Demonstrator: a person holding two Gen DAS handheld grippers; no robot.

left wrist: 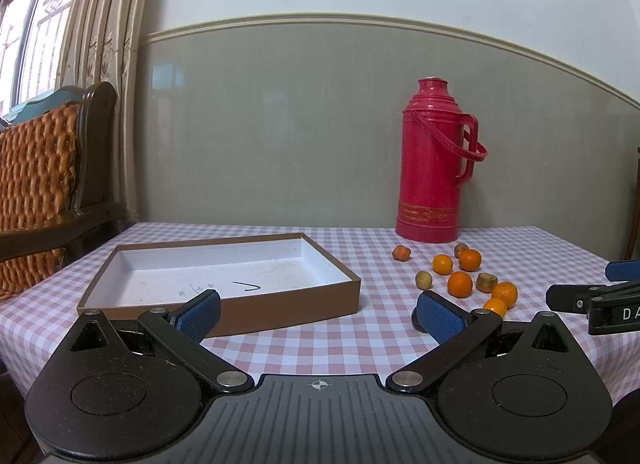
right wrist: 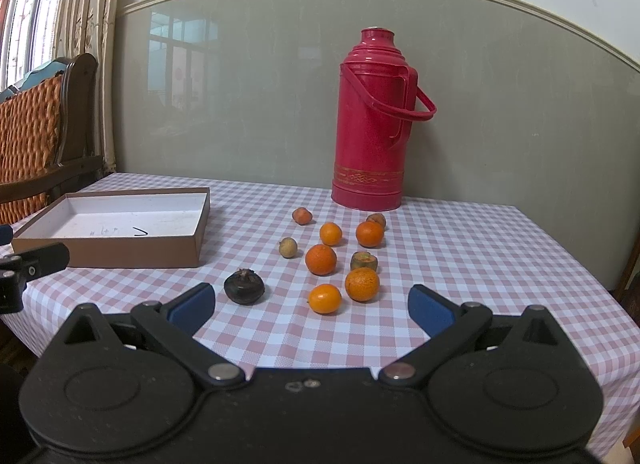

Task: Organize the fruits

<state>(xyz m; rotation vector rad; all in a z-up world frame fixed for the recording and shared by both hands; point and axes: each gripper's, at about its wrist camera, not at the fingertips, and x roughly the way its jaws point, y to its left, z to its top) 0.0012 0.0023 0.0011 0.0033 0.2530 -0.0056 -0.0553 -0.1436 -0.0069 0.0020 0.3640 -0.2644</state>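
Several small oranges (right wrist: 321, 259) lie loose on the checked tablecloth, mixed with a dark mangosteen (right wrist: 244, 287), a pale longan (right wrist: 287, 247) and brownish fruits (right wrist: 364, 261). A shallow brown cardboard box (left wrist: 280, 300) with a white inside stands empty at the left; its near wall (right wrist: 120, 254) also shows in the right wrist view. My left gripper (left wrist: 318, 314) is open just in front of the box, with the oranges (left wrist: 459, 284) off to its right. My right gripper (right wrist: 312, 306) is open, with the nearest orange (right wrist: 325, 298) just beyond its fingertips.
A tall red thermos (right wrist: 374, 120) with a handle stands at the back by the wall, behind the fruit. A wooden chair with an orange woven cushion (left wrist: 36, 184) is at the table's left. The table edge (right wrist: 592, 264) falls away on the right.
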